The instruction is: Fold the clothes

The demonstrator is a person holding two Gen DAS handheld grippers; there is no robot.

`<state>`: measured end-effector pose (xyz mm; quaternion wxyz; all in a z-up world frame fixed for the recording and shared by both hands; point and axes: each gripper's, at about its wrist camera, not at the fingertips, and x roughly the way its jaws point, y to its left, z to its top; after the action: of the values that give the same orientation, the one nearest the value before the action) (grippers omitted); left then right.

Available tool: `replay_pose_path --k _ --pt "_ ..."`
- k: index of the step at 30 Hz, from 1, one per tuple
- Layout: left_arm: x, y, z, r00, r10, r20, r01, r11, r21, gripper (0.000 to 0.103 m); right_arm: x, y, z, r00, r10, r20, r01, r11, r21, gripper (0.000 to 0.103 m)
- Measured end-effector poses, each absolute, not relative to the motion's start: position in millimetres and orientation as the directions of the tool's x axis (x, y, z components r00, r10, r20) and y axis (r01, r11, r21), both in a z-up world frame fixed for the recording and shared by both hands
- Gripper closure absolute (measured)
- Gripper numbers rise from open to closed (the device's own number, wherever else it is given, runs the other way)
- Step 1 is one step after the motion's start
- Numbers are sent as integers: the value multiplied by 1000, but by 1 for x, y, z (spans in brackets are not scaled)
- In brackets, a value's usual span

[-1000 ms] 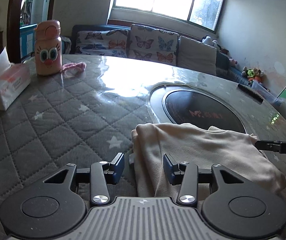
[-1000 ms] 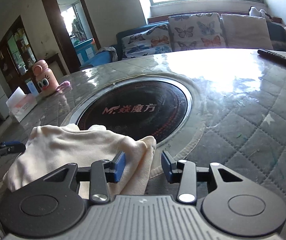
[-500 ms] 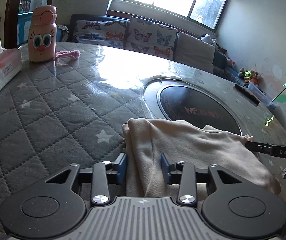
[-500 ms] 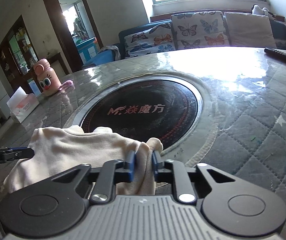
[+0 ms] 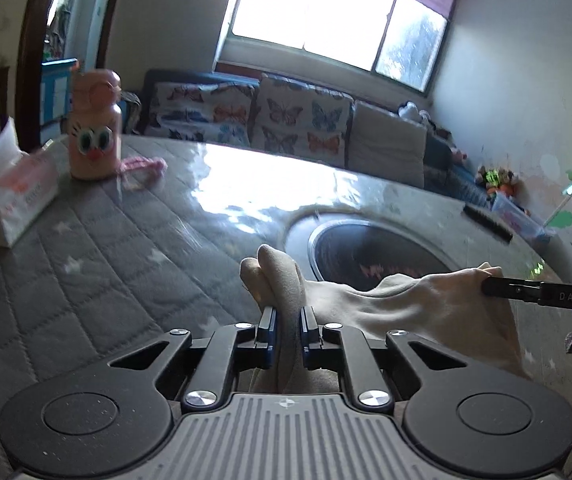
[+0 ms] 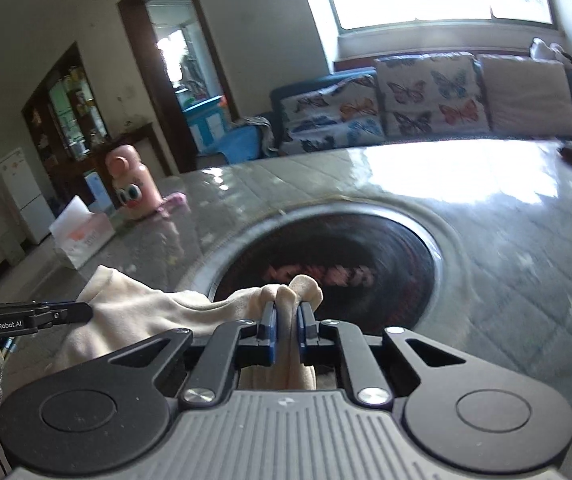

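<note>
Both tongs are pinched tight on the same soft cream garment [image 5: 413, 304]. The left tongs [image 5: 286, 330] have their black fingers with blue pads squeezed on a bunched corner that pokes up between them in rounded, fleecy lobes. The right tongs [image 6: 286, 332] grip the opposite corner the same way, a small knot of cloth bulging past the pads. Between the two the garment hangs in slack, creased folds, lifted clear of the table [image 5: 98, 264] at its held edges, near the front of the table; whether its lower part touches I cannot tell.

The table is round, covered in grey quilted fabric stitched in diamonds with pale stars, under a glossy sheet that throws back the window light. A dark circular hob [image 6: 325, 268] with a metal rim sits sunk in its middle, just beyond the cloth. Far off to the left stand a pink, rounded bottle [image 5: 94, 144] with cartoon eyes and a soft tissue pack [image 5: 10, 204].
</note>
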<state>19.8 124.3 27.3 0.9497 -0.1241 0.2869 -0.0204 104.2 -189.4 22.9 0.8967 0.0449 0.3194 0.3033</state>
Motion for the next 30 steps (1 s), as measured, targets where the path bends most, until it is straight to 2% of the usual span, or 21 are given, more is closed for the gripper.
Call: replay_pose_path --k 15,21,26,28,30 --pt "-13 210 71 888 99 -448 -220 949 -227 91 138 -76 61 535 688 -490 -671 698 249 95" --pt "-14 239 75 880 158 -448 -284 931 -230 91 151 -28 64 501 714 -488 -705 664 248 95" --pt "-7 251 63 854 186 -486 -328 918 -224 89 166 -1 59 508 690 -516 -692 683 232 92" --pt "-8 256 57 842 200 -501 -351 909 -227 75 172 6 53 516 666 -538 -680 701 216 86" --pt "-9 259 53 835 204 -511 -360 905 -228 73 175 7 48 510 658 -554 -676 705 216 86"
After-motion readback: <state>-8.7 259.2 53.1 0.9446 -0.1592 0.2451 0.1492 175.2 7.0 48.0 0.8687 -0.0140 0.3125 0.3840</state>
